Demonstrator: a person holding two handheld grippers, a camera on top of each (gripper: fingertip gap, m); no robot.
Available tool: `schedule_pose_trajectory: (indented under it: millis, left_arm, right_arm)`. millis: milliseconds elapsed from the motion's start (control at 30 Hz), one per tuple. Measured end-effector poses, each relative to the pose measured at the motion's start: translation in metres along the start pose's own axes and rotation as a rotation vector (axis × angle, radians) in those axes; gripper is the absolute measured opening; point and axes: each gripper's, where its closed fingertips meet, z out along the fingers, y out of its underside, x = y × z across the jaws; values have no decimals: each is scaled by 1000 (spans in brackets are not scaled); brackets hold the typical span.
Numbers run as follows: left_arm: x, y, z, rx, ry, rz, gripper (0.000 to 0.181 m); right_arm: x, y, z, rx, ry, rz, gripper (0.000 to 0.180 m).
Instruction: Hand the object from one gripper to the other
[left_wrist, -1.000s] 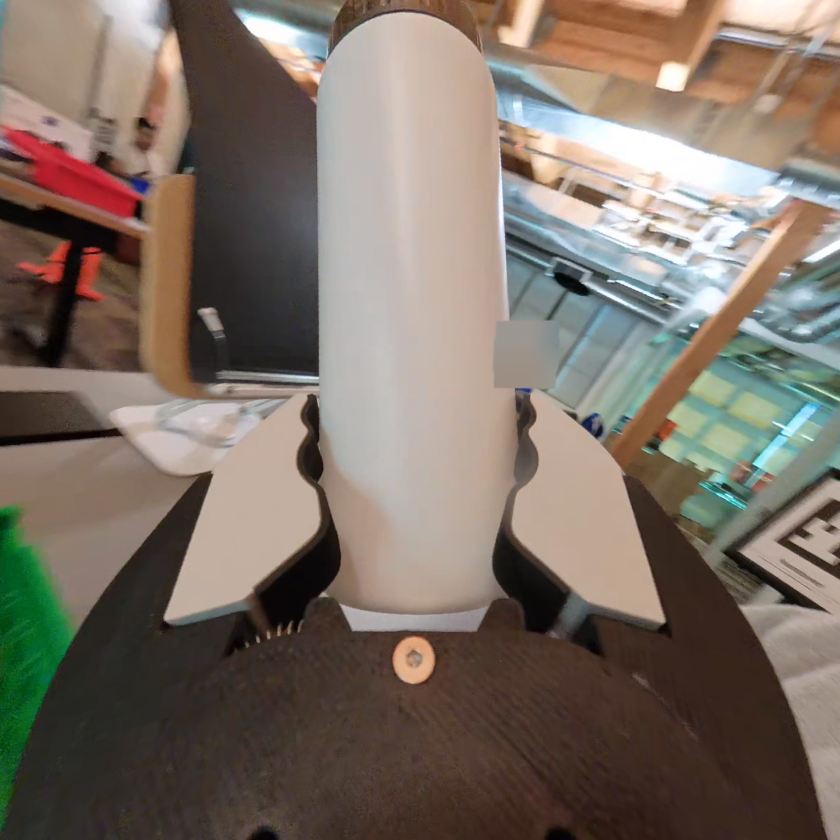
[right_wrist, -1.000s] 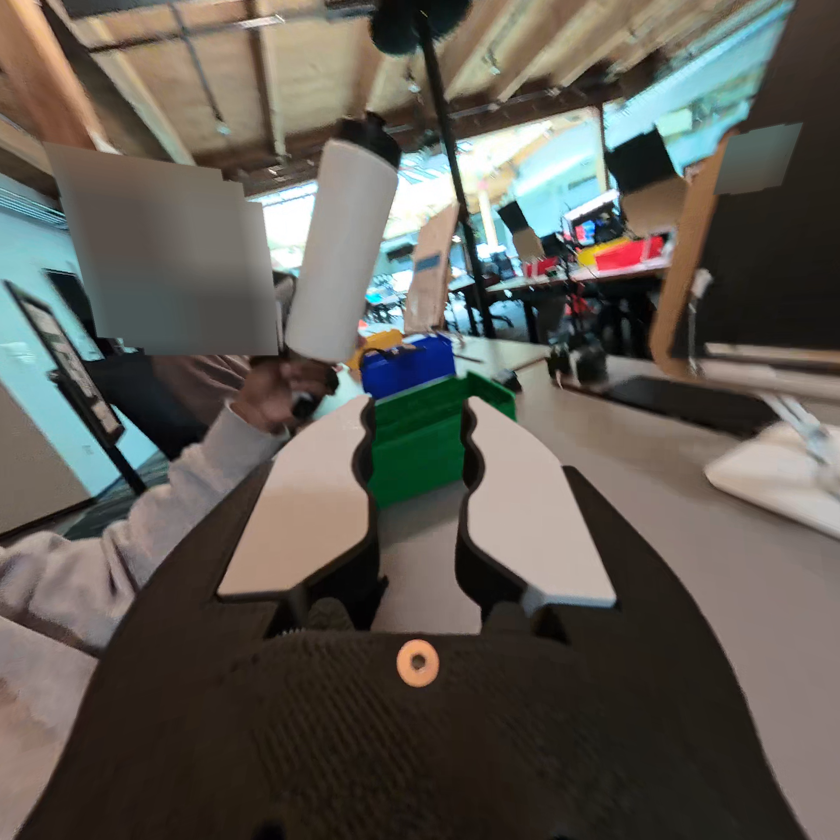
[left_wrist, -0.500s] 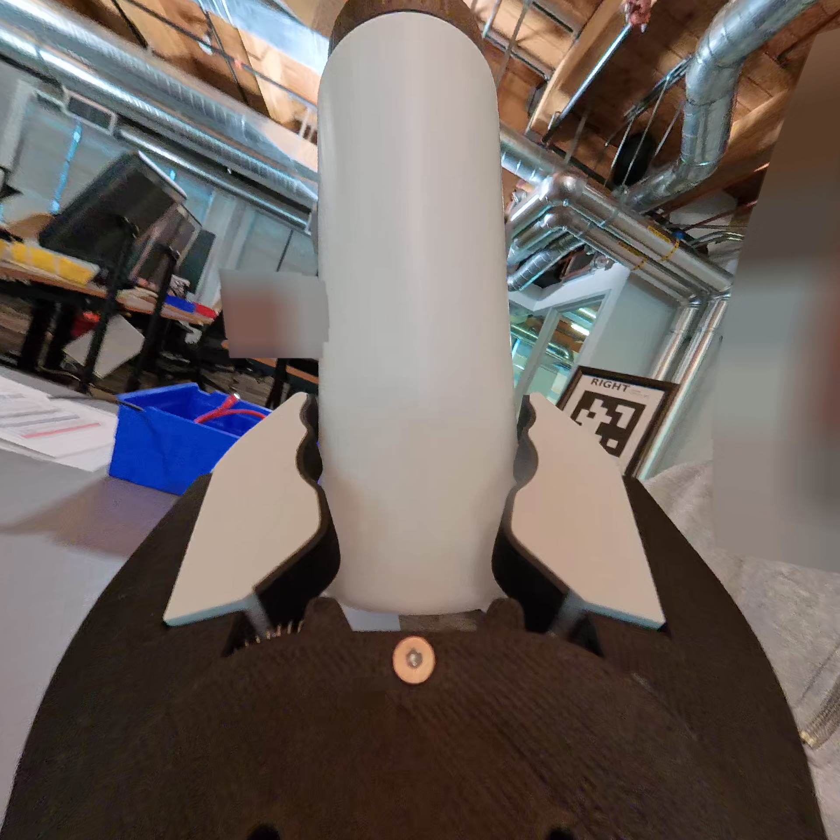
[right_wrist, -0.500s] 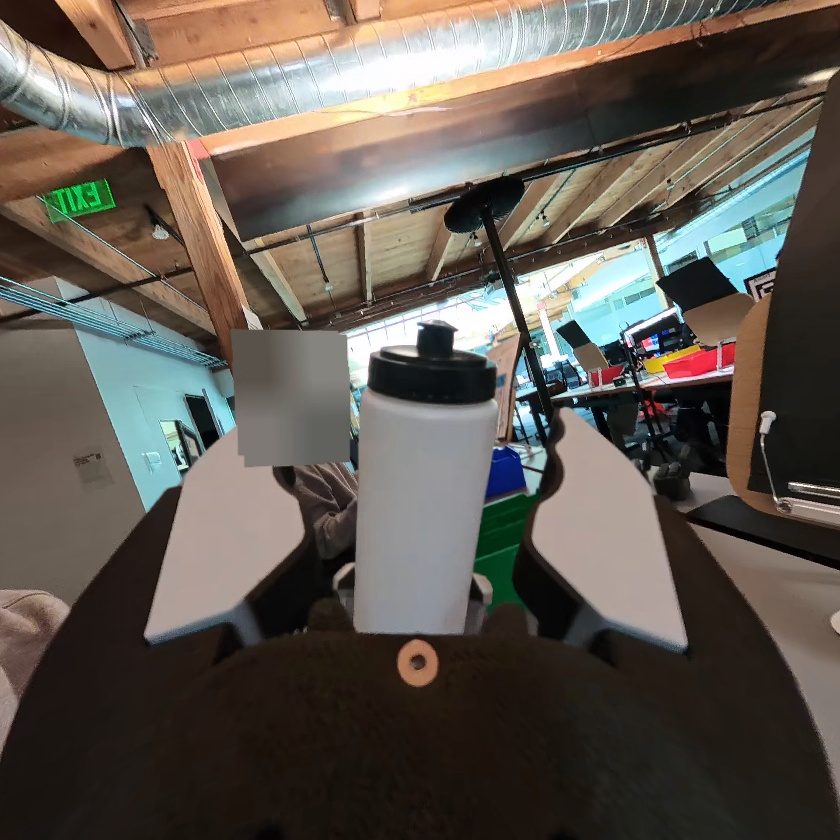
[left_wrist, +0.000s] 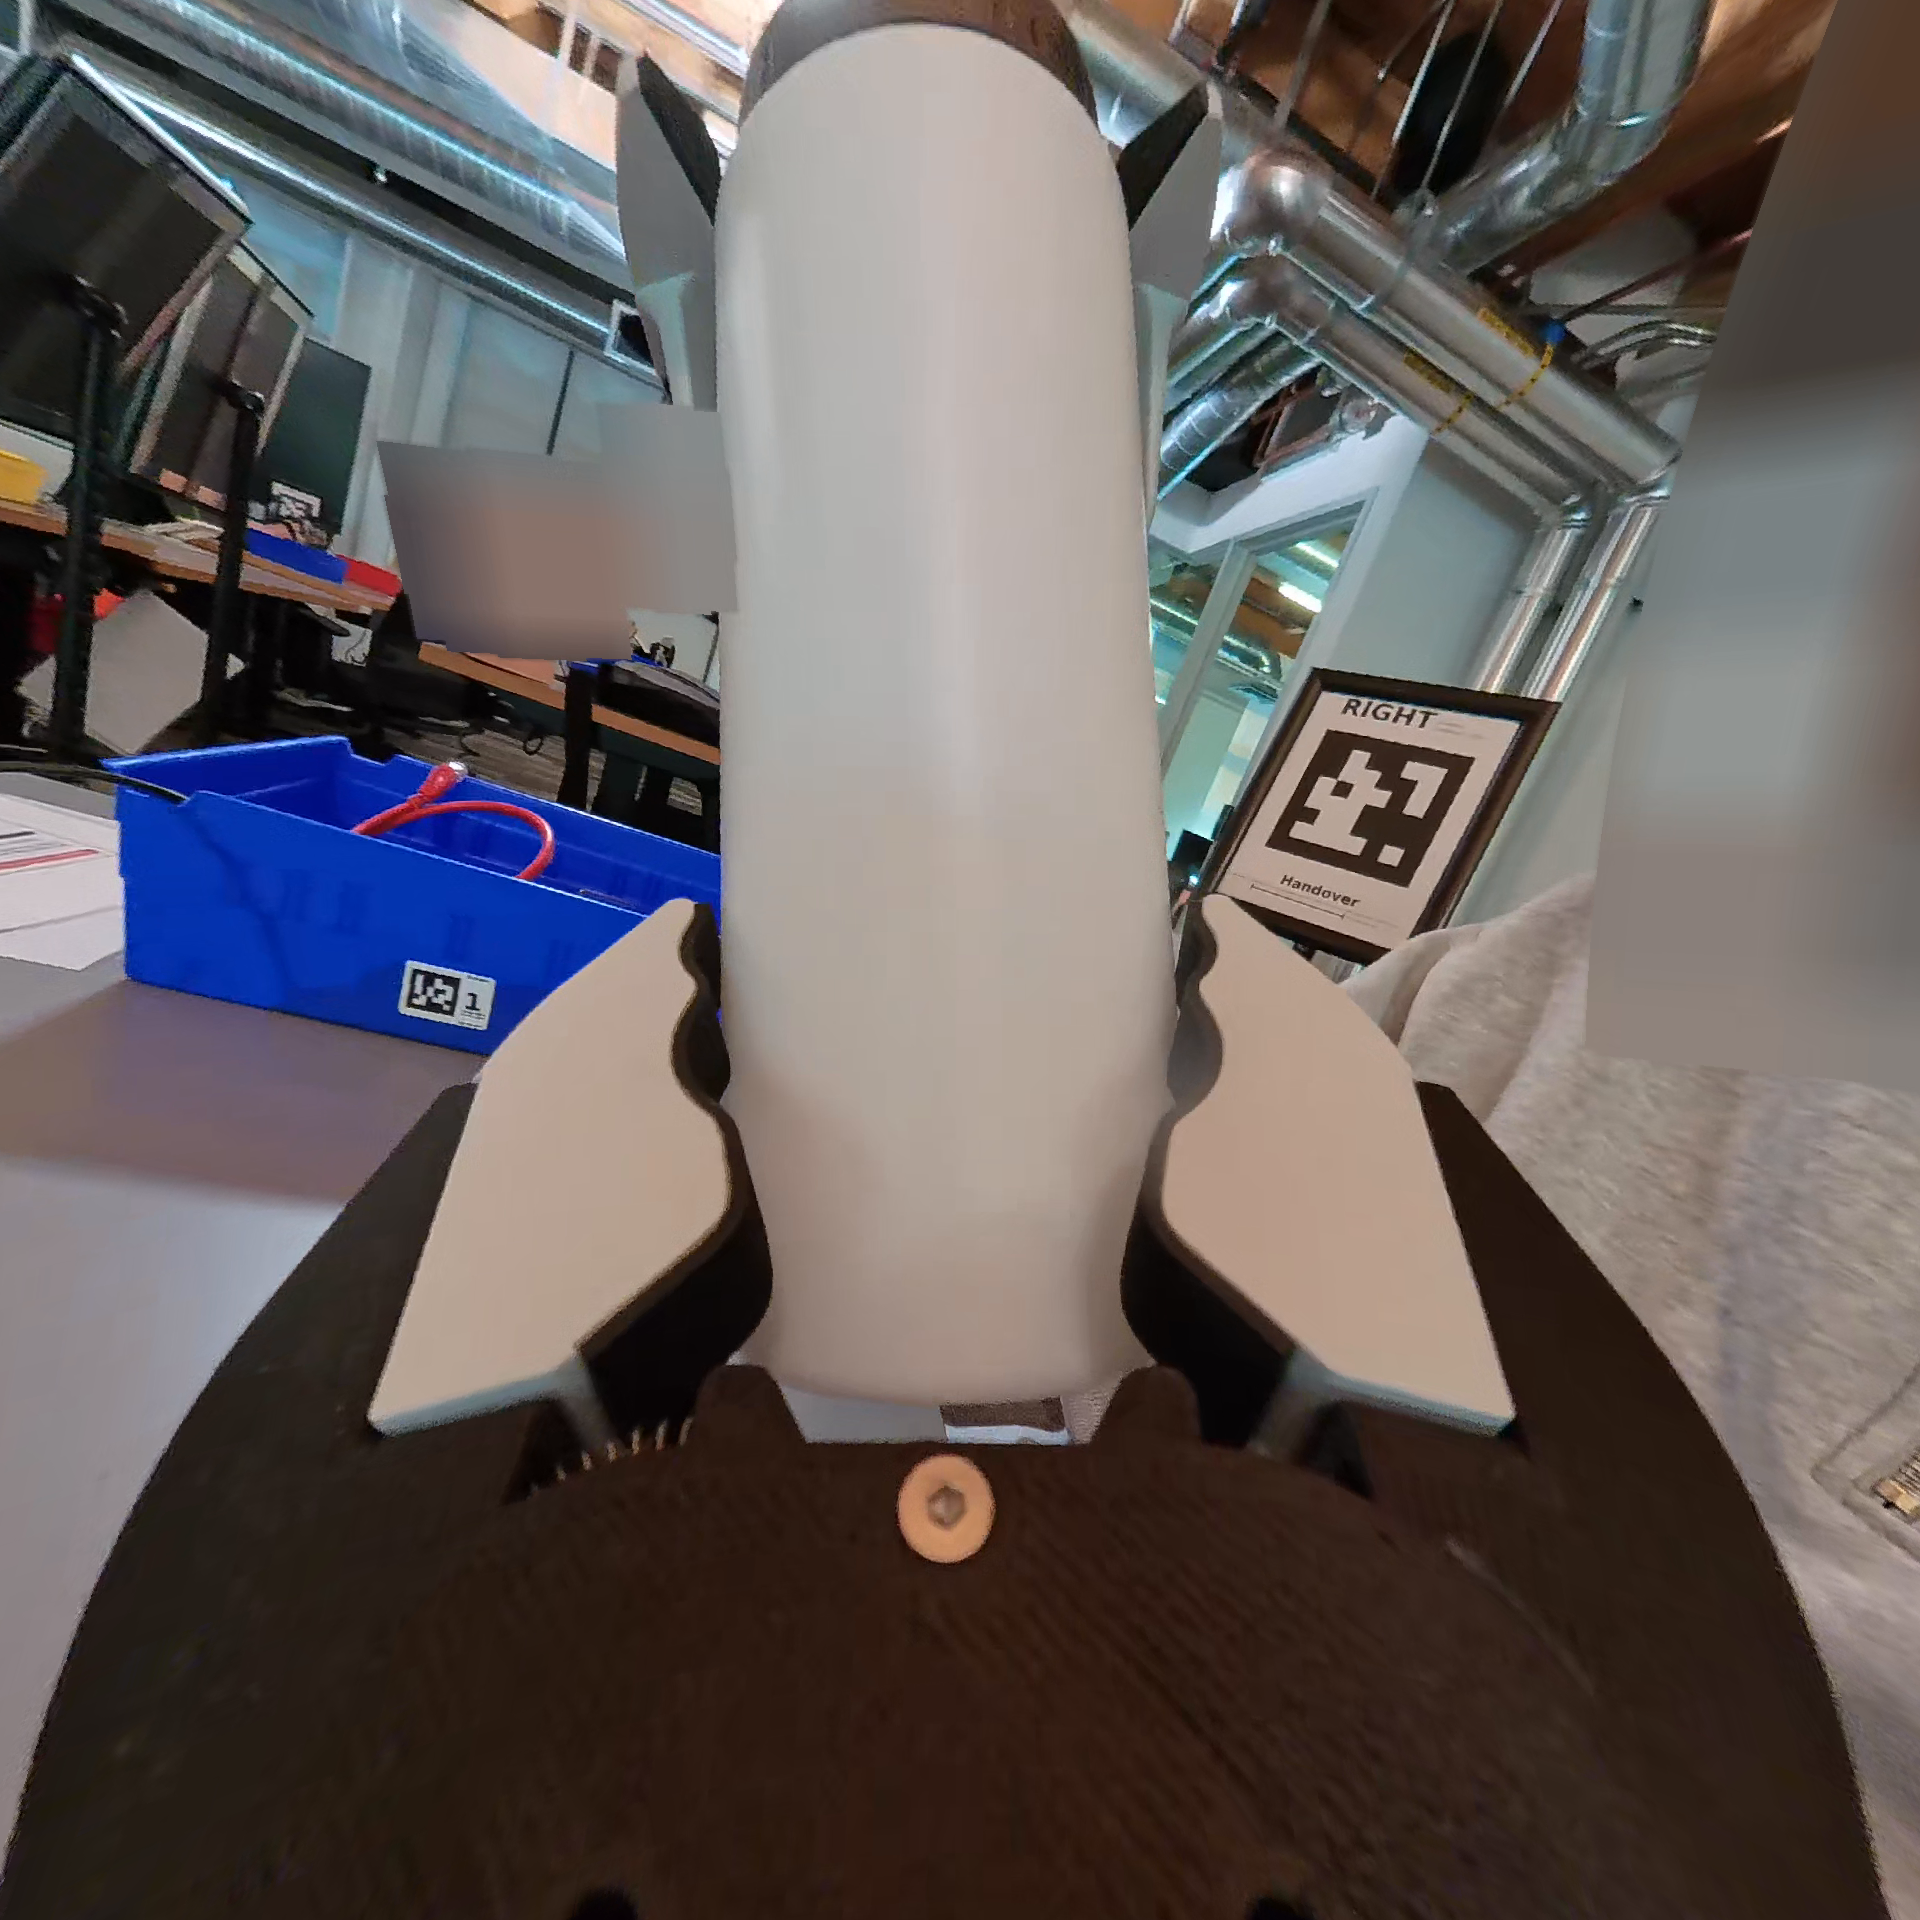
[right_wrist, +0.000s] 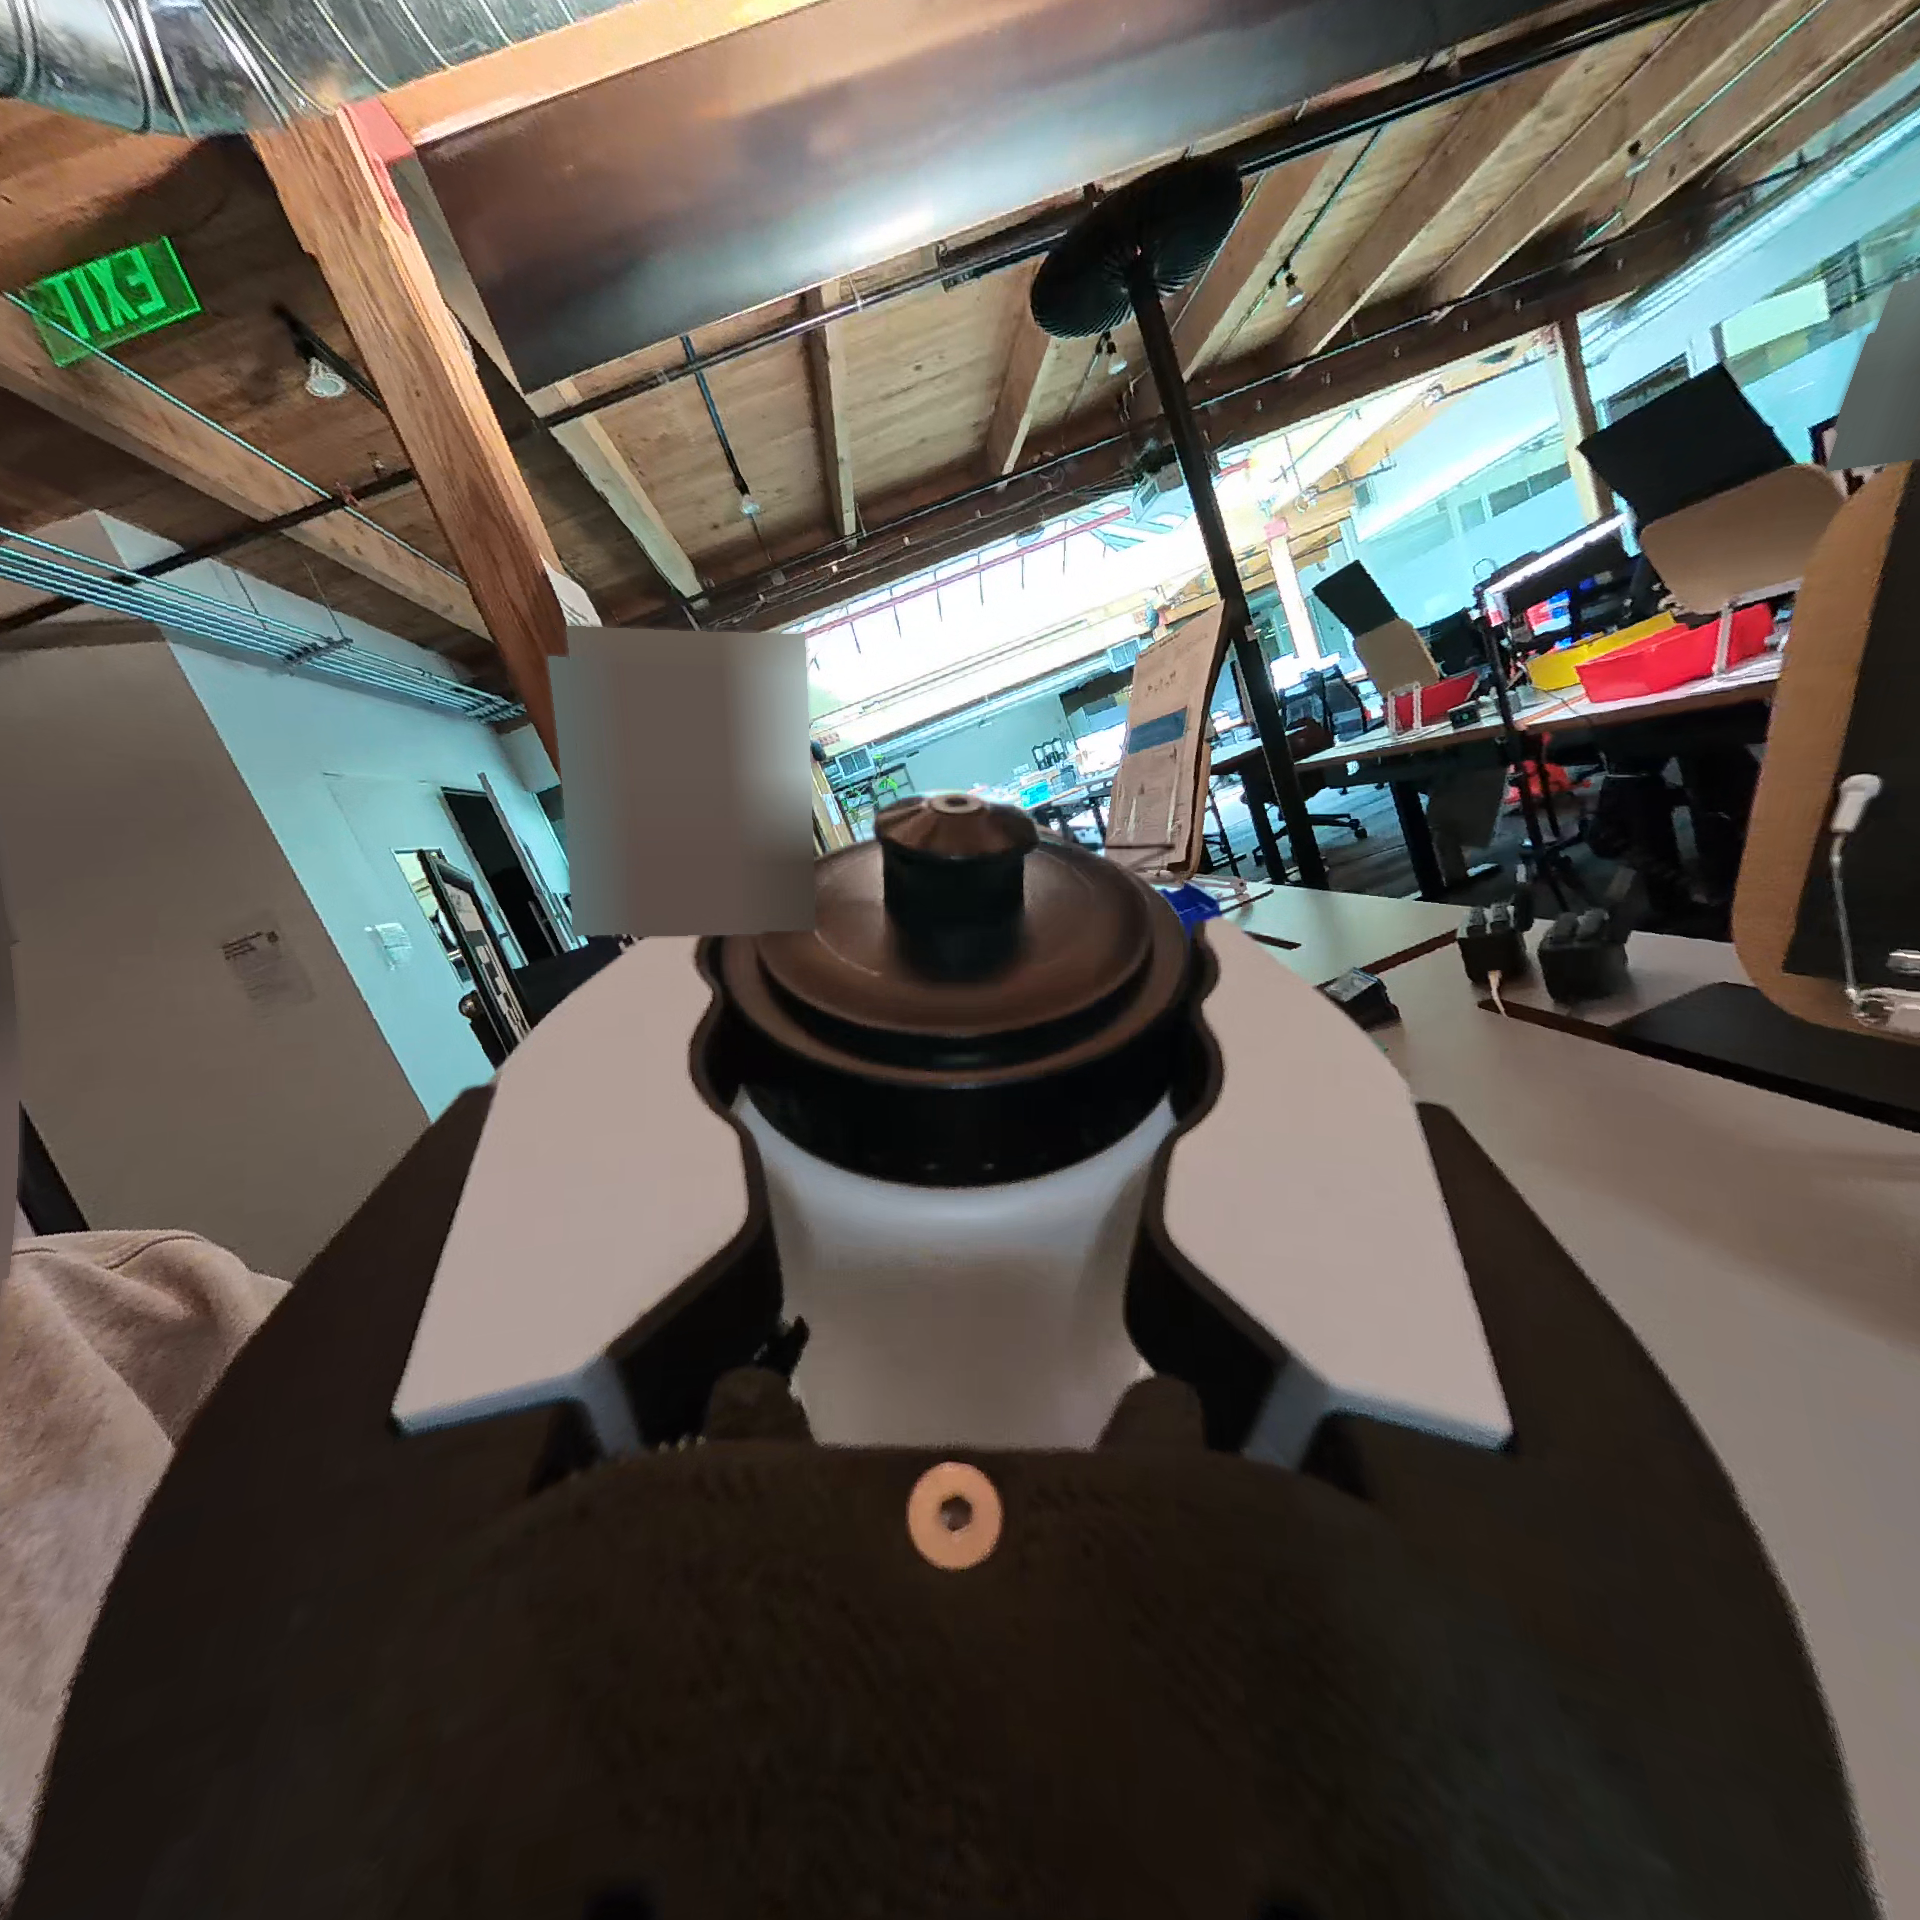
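A white bottle (left_wrist: 935, 675) with a black cap (right_wrist: 956, 997) points up and away. My left gripper (left_wrist: 951, 935) is shut on its lower body, one finger on each side. My right gripper (right_wrist: 951, 966) is closed around the top end, its fingers against the cap's sides and the white shoulder (right_wrist: 956, 1268) between them. In the left wrist view the right gripper's fingers (left_wrist: 665, 208) flank the bottle's far end. Both grippers hold the bottle in the air above the table.
A blue bin (left_wrist: 291, 883) with a red cable sits on the grey table (left_wrist: 156, 1195) to the left. A framed marker sign (left_wrist: 1371, 810) stands at the right, beside a grey sleeve (left_wrist: 1662, 1247). A brown board with a clip (right_wrist: 1829, 779) stands on the table at far right. My right fingertips sit around 12 centimeters from my left ones.
My right gripper has moved onto the bottle's cap end and narrowed around it. The left gripper keeps its hold; the bottle has swung from the board side towards the blue bin.
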Motion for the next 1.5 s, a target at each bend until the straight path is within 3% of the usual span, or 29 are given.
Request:
schedule_pose_trajectory:
  millis: [133,333,600,733,800,900,1133,1267,1500]
  left_arm:
    - [-8,-10,-7,50,-47,-17,81]
    - [-33,-10,-21,-13,-213,29,102]
    - [-51,58,-11,-416,-330,177,120]
    - [-50,80,0,-477,-327,218,127]
    - [-47,83,5,-470,-315,235,123]
    - [-42,82,6,-464,-291,259,90]
    - [-40,72,4,-422,-293,293,88]
    - [-36,62,7,-344,-286,282,88]
    - [-43,42,-4,-290,-337,289,88]
  right_arm:
    - [8,-3,-6,24,35,-9,83]
    - [29,0,-19,-70,173,-185,82]
    - [16,16,-7,-180,139,-311,82]
    - [2,23,3,-128,63,-270,82]
    - [-2,27,7,-117,40,-242,82]
    - [-5,31,10,-114,23,-219,82]
    - [-15,26,14,-96,11,-258,83]
    - [-16,22,16,-51,13,-267,110]
    - [-9,12,10,-20,47,-283,112]
